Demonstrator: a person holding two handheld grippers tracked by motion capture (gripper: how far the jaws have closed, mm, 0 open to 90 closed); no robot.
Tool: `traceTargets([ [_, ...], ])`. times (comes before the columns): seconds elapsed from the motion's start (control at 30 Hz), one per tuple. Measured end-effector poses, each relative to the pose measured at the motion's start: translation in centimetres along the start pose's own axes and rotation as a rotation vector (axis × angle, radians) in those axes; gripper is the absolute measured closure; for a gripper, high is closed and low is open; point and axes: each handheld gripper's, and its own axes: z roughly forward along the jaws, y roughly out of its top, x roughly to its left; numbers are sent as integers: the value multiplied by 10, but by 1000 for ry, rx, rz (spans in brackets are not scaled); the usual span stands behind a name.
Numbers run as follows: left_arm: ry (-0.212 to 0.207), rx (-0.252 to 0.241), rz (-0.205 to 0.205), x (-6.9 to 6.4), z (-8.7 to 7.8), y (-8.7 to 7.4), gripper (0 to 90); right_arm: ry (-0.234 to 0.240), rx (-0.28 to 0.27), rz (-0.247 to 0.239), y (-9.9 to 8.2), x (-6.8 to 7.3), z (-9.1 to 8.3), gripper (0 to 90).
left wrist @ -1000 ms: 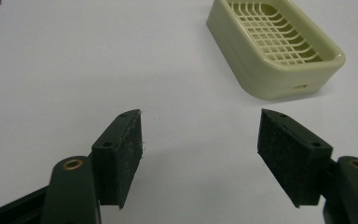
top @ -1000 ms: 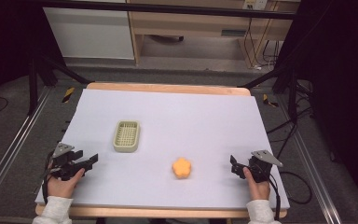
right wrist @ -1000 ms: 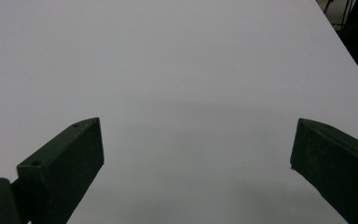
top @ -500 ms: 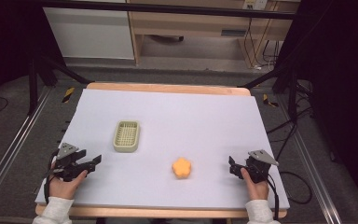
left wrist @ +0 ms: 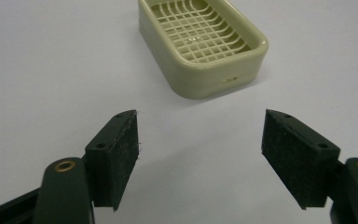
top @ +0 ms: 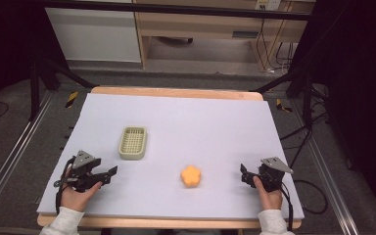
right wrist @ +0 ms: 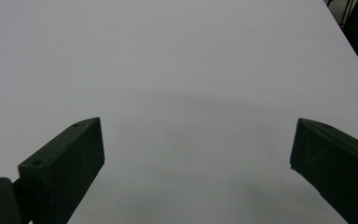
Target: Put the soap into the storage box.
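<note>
Black claws (top: 108,172), grey plates, white sleeves (top: 64,221).

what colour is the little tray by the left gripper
Pale yellowish green tray, with a grid bottom; clearest in the left gripper view.

My left gripper (top: 108,172) rests low at the near left with its jaws spread wide and empty, held in my left hand (top: 76,193), while my right gripper (top: 245,175), likewise spread and empty, sits near right in my right hand (top: 269,193).
</note>
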Motion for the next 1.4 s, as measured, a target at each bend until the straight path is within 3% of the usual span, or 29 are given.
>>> traceTargets([
  [0.83,-19,-4,49,-17,1,5,261,-2,6,0,0,0,0,37],
  [1.4,-44,-14,96,-36,7,21,253,-10,10,-10,0,1,1,37],
])
